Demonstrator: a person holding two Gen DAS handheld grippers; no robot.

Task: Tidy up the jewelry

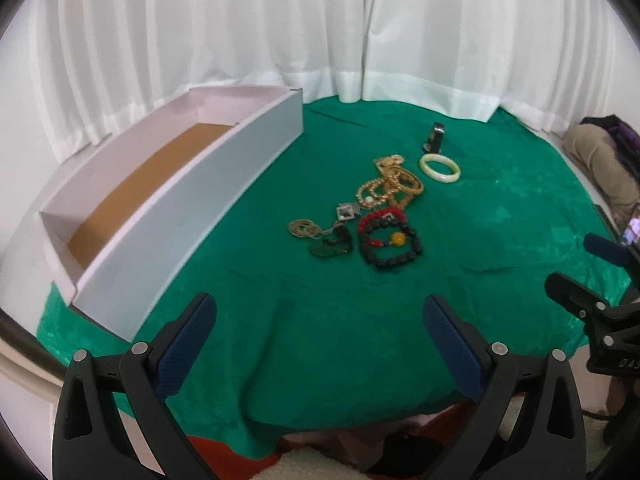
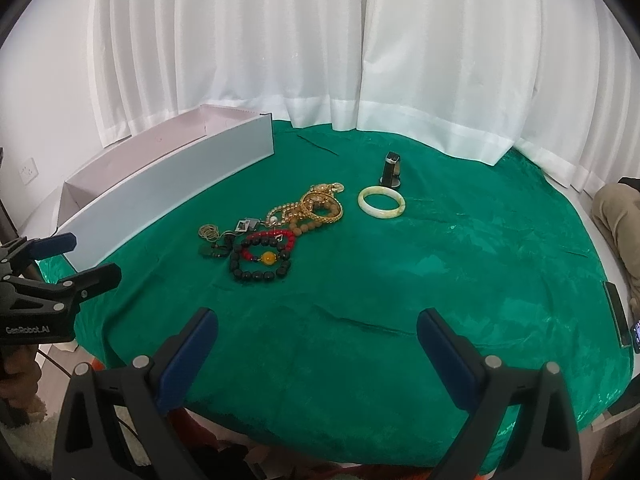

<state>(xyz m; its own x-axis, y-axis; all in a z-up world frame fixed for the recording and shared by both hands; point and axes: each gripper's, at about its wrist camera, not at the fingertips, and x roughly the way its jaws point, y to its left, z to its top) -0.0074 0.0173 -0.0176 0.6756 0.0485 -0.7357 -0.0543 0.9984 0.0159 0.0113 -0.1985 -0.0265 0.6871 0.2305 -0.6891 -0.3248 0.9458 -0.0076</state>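
Observation:
A pile of jewelry lies mid-table on the green cloth (image 1: pixel 320 320): a black bead bracelet (image 1: pixel 390 246) with a yellow bead, a red bead bracelet (image 1: pixel 380 218), gold chains and bangles (image 1: pixel 394 184), a pale jade bangle (image 1: pixel 439 167) and a thin chain with dark pendants (image 1: pixel 320 236). A long white box (image 1: pixel 192 208) with a brown floor stands open at the left. My left gripper (image 1: pixel 320 320) is open and empty, near the front edge. My right gripper (image 2: pixel 318 334) is open and empty too. The black bracelet (image 2: pixel 260 264) and jade bangle (image 2: pixel 381 202) show in the right wrist view.
A small black stand (image 1: pixel 438 136) sits behind the jade bangle. White curtains (image 1: pixel 320 40) hang along the table's back. A phone (image 2: pixel 618 314) lies at the right edge. A person's leg in beige (image 2: pixel 620 212) is at the far right. The white box (image 2: pixel 172 188) bounds the left side.

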